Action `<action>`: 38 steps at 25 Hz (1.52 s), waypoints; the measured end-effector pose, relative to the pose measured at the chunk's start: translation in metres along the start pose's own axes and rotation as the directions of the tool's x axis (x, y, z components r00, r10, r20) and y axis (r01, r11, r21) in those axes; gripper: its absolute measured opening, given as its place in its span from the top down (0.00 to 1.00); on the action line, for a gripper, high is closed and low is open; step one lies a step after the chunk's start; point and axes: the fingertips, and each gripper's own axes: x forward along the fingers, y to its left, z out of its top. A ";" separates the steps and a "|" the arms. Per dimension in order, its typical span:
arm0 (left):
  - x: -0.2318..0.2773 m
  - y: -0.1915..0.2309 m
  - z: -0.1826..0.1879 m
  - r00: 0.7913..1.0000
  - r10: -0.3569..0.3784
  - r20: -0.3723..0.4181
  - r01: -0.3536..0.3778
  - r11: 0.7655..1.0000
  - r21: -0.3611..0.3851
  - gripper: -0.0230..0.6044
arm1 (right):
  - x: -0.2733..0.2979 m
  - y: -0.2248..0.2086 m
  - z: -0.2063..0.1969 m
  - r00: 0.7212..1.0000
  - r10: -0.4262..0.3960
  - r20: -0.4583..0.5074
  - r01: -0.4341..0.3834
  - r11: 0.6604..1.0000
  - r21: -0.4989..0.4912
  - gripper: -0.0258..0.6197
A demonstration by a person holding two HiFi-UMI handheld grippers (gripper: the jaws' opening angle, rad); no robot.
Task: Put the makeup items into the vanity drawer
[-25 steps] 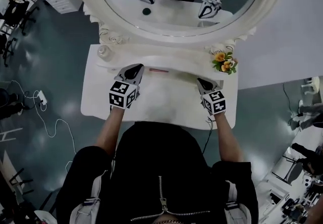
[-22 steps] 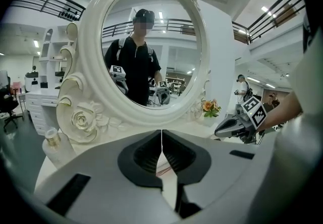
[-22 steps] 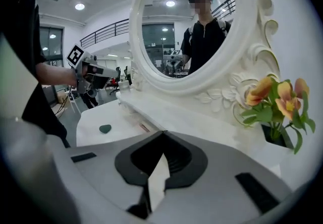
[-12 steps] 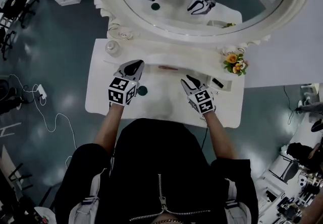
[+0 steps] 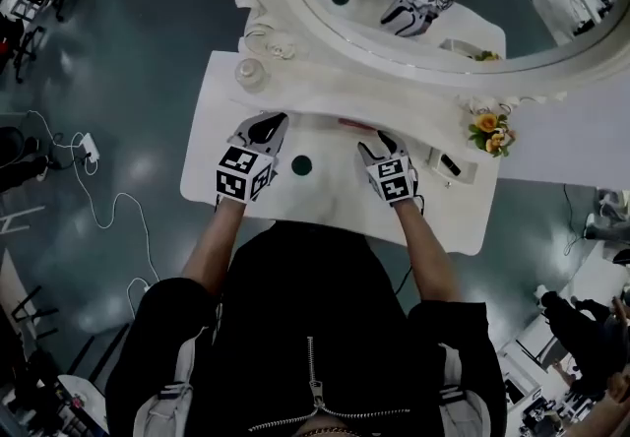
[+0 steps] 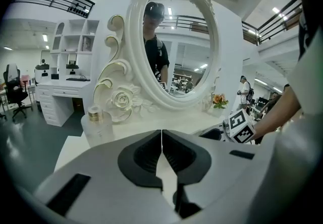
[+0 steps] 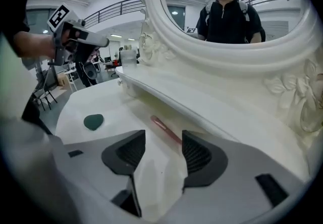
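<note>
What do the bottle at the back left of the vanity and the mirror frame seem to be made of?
The bottle is probably frosted glass or plastic, as its body is cloudy and half see-through; its cap looks like shiny gold metal or coated plastic. The mirror frame is glossy white with carved scrolls and a rose, so painted wood or moulded resin; unclear which.

- A slim pink stick [image 5: 352,124] is lying flat along the desk's [image 5: 325,197] back edge.
- A dark green round disc [image 5: 301,166] is lying flat mid-desk.
- A small black item [image 5: 450,165] is lying near the right edge.
</note>
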 end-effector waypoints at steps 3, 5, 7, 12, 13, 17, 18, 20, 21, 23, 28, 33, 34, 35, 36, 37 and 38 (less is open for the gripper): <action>-0.009 0.008 -0.009 1.000 0.015 -0.012 -0.015 1.000 -0.014 0.93 | 0.016 0.002 -0.004 1.000 -0.020 -0.019 0.020 1.000 -0.003 0.55; -0.014 0.015 -0.013 0.999 0.028 -0.017 -0.028 0.999 -0.018 0.93 | 0.027 0.000 -0.006 0.999 -0.029 -0.028 0.029 0.999 0.013 0.48; -0.019 0.022 -0.016 0.999 0.044 -0.019 -0.044 0.999 -0.024 0.93 | 0.037 -0.002 -0.007 0.999 -0.025 -0.041 0.027 0.999 0.041 0.47; -0.029 0.036 -0.022 0.997 0.074 -0.028 -0.075 0.997 -0.035 0.93 | 0.053 -0.008 -0.015 0.997 0.001 -0.074 0.006 0.997 0.083 0.44; -0.030 0.038 -0.023 0.997 0.077 -0.029 -0.078 0.996 -0.036 0.93 | 0.055 -0.009 -0.017 0.997 0.008 -0.074 -0.001 0.995 0.096 0.45; -0.029 0.041 -0.023 0.997 0.073 -0.034 -0.075 0.997 -0.036 0.93 | 0.055 -0.009 -0.017 0.997 0.045 -0.070 -0.034 0.989 0.144 0.46; -0.028 0.041 -0.023 0.997 0.070 -0.035 -0.071 0.997 -0.034 0.93 | 0.054 -0.008 -0.017 0.996 0.052 -0.079 -0.040 0.989 0.141 0.51; -0.025 0.038 -0.022 0.997 0.063 -0.035 -0.064 0.997 -0.034 0.93 | 0.050 -0.006 -0.020 0.993 0.061 -0.105 -0.048 0.992 0.116 0.60; -0.024 0.036 -0.022 0.998 0.060 -0.035 -0.062 0.997 -0.035 0.93 | 0.048 -0.004 -0.021 0.991 0.062 -0.115 -0.050 0.994 0.102 0.68; -0.021 0.034 -0.023 0.998 0.056 -0.035 -0.057 0.998 -0.035 0.93 | 0.046 0.001 -0.024 0.990 0.059 -0.125 -0.049 0.996 0.079 0.77; -0.018 0.029 -0.022 0.998 0.047 -0.031 -0.048 0.998 -0.036 0.93 | 0.041 0.013 -0.023 0.987 0.056 -0.152 -0.050 0.998 0.045 0.90; -0.019 0.030 -0.021 0.998 0.049 -0.029 -0.050 0.998 -0.040 0.93 | 0.037 0.018 -0.018 0.988 0.071 -0.134 -0.067 0.997 0.034 0.90; -0.018 0.030 -0.021 0.998 0.049 -0.028 -0.050 0.998 -0.040 0.93 | 0.036 0.019 -0.017 0.989 0.075 -0.127 -0.072 0.997 0.031 0.90; -0.018 0.030 -0.021 0.998 0.049 -0.027 -0.050 0.998 -0.040 0.93 | 0.035 0.020 -0.017 0.990 0.079 -0.120 -0.076 0.997 0.029 0.90; -0.018 0.030 -0.020 0.998 0.049 -0.026 -0.050 0.998 -0.040 0.93 | 0.035 0.020 -0.018 0.990 0.083 -0.113 -0.080 0.996 0.027 0.90; -0.017 0.030 -0.020 0.999 0.049 -0.024 -0.050 0.998 -0.041 0.93 | 0.034 0.020 -0.019 0.990 0.088 -0.109 -0.085 0.996 0.027 0.90; -0.016 0.029 -0.019 0.999 0.047 -0.022 -0.048 0.998 -0.042 0.93 | 0.032 0.020 -0.020 0.990 0.094 -0.106 -0.091 0.995 0.030 0.90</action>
